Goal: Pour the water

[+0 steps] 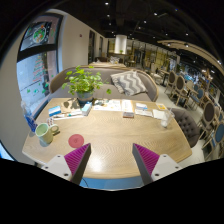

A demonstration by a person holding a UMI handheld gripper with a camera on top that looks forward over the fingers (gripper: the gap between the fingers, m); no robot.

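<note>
The gripper (112,163) hangs wide open and empty above the surface (110,140), a green cup (42,129) ahead to its left and a potted plant (84,82) beyond, where a careless reach risks toppling the cup among scattered papers (113,105).
</note>
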